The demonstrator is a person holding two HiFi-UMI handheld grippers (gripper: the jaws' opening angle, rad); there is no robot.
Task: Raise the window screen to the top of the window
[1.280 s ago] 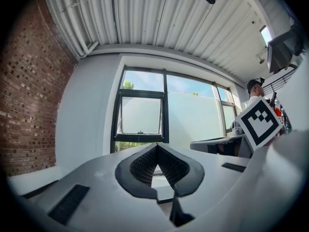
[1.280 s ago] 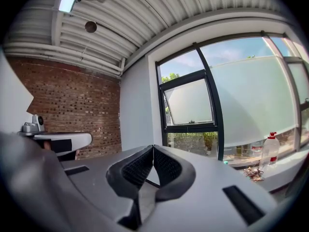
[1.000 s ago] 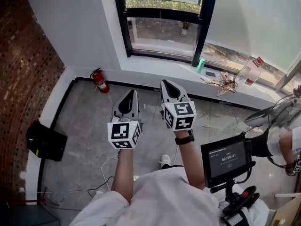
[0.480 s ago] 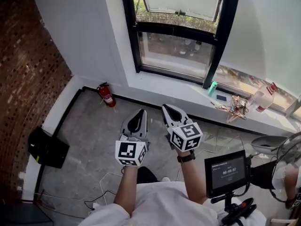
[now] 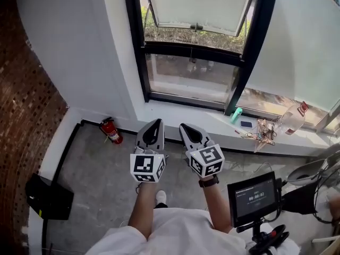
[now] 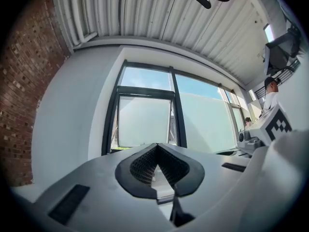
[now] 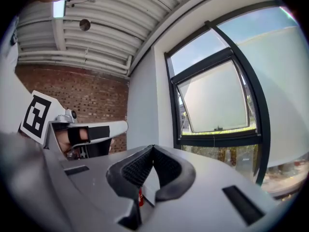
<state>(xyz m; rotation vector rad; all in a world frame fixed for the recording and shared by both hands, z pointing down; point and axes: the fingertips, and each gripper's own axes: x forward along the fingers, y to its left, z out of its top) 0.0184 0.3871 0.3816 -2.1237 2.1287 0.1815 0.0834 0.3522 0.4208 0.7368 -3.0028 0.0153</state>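
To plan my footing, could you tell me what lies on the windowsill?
On the windowsill: a green item, a small dark flat object, a brown tangle and a clear red-capped bottle. Its far right end runs out of frame.

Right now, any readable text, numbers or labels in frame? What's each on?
"00:00:02", as best it reads: timer on the small monitor, lower right of the head view. The line above it is too small to read.
Fire extinguisher: label too small to read.
Bottle on the sill: red label, unreadable.
Marker cubes: square patterns only, no words.
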